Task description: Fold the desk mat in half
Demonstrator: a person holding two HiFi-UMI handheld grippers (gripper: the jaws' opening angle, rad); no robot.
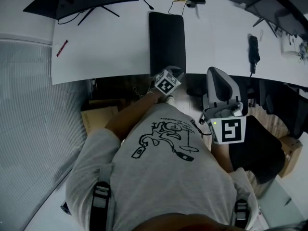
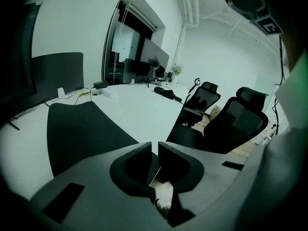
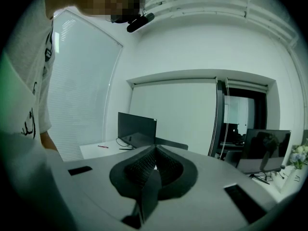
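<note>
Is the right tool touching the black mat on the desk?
Apart. The head view shows the right tool held off the desk beside the person, while the desk mat lies flat on the desk, farther away.

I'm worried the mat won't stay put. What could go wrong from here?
1. The left gripper's jaws stand slightly apart with nothing between them, and the right gripper is shut, back by the chair. Nothing pins the desk mat, so it might shift or spring open.
2. The mat's near end reaches the desk's front edge; a nudge could drag it off.
3. Cables lie at its far end and could snag.
</note>
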